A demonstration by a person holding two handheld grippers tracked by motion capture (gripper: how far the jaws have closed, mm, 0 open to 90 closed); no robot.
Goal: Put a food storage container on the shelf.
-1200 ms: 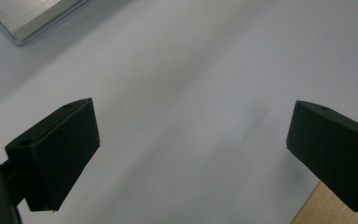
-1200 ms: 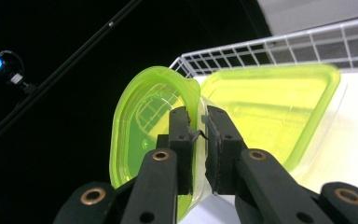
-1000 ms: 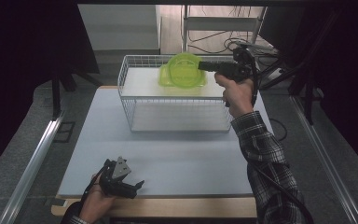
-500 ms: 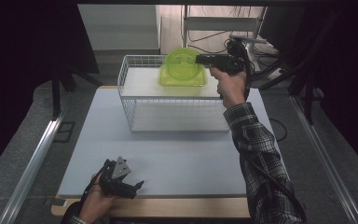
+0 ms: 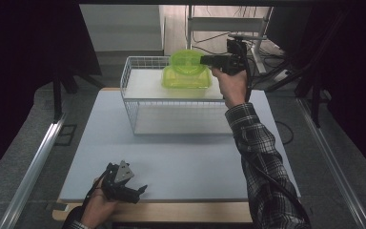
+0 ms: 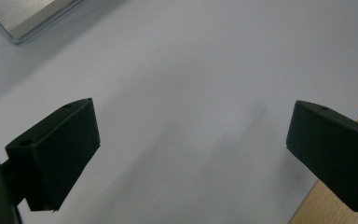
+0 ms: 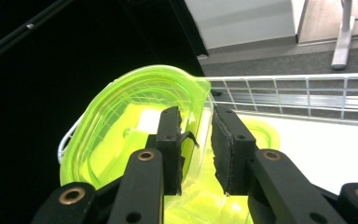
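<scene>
The right tool (image 7: 196, 149) has just been opening, its black jaws loosely straddling the thin rim of a translucent lime-green plastic dish (image 7: 135, 126) tilted inside the white wire basket (image 5: 138, 76) at the worktop's far edge. The left tool (image 5: 124, 183) rests wide open and empty near the matte grey worktop's (image 5: 186, 152) front-left corner.

There were two green plastic dishes (image 5: 187, 71), one white wire basket (image 5: 171, 114), one white board (image 5: 181, 157) and two grippers (image 5: 124, 183).

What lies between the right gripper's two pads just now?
In the right gripper view, the rim of the upright green dish stands between the right gripper pads, which have just been opening; a gap shows beside it.
</scene>
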